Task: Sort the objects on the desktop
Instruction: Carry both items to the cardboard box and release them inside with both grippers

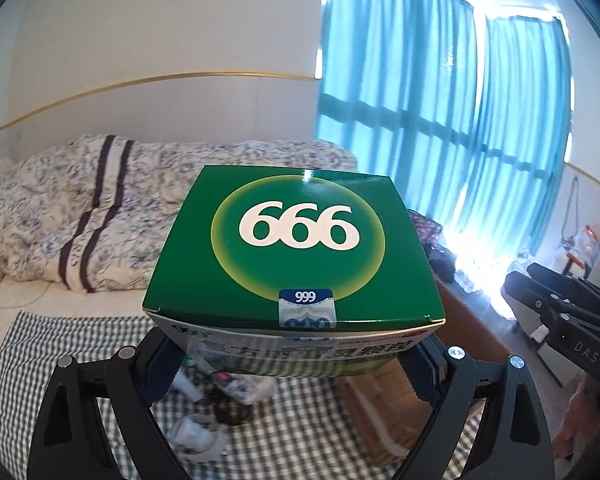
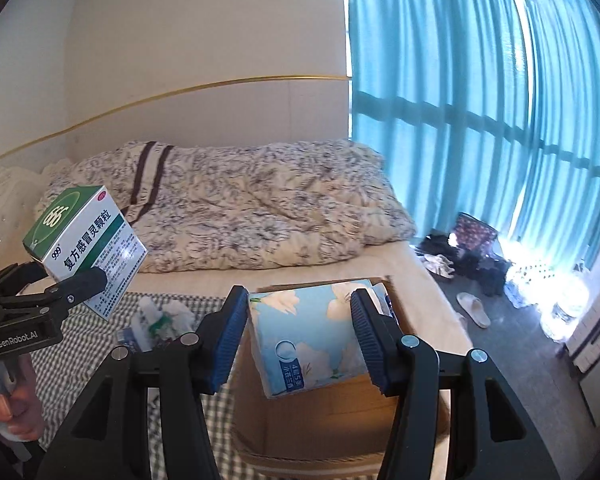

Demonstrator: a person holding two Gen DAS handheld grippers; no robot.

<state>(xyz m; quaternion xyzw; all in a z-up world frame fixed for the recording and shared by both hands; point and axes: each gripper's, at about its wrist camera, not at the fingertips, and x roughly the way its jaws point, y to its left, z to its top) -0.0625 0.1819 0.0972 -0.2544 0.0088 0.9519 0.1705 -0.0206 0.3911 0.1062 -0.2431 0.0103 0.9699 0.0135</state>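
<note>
Carrying two items at once toward the open cardboard box (image 2: 312, 420) at lower centre of the right wrist view, the left gripper (image 1: 296, 364) is clamped on one green-and-white medicine box (image 1: 296, 248), held aloft at mid-left of that same view, while the right gripper (image 2: 300, 340) is clamped on one blue floral tissue pack (image 2: 312, 336) hanging just above the cardboard box's opening. The next move, I judge, calls for lowering the tissue pack inside and parting the pads, then bringing the medicine box across. On the checked cloth (image 2: 60, 364) one heap of small clutter (image 2: 156, 320) waits, its pieces too blurred to count.
</note>
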